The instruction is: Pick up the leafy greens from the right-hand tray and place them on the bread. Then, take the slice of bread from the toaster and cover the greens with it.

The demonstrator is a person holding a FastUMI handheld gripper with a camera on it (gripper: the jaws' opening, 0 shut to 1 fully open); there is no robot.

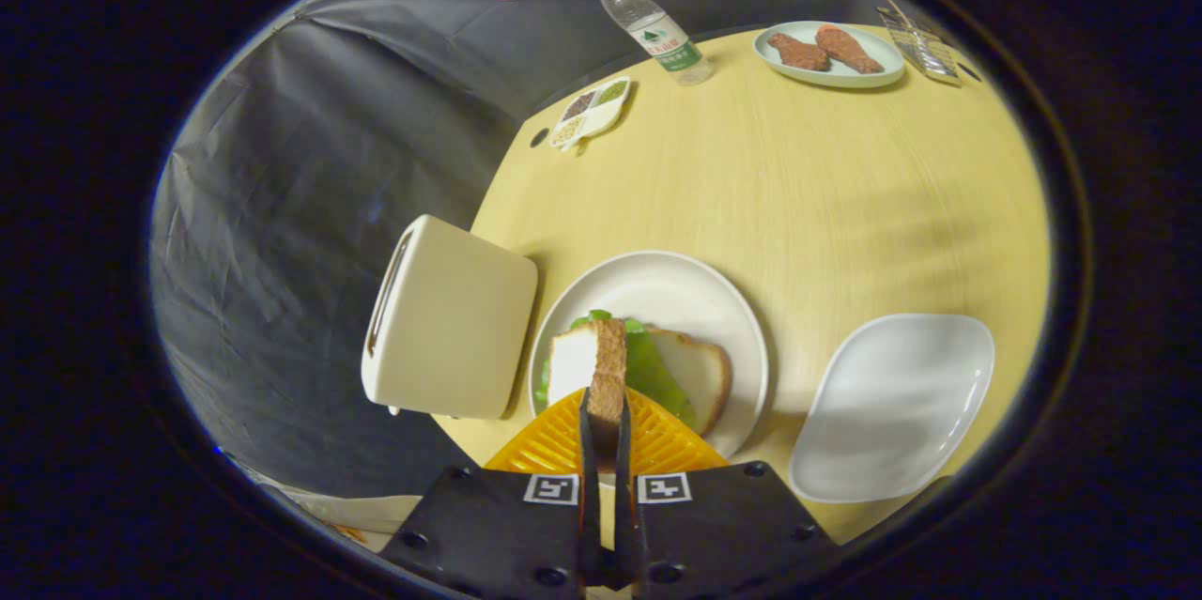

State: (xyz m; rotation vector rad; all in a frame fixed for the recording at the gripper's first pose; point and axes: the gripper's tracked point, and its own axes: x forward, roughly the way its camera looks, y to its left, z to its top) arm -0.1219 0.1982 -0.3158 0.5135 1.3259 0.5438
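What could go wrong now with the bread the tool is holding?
The tool pinches the bread slice on edge, upright, so it might flop down crooked and miss the greens. The toaster stands close beside the plate, so a swing that way might bump it.

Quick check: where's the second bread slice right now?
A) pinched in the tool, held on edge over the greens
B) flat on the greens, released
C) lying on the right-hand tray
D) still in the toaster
A: the tool is shut on the bread slice, which stands on edge over the greens on the round plate.
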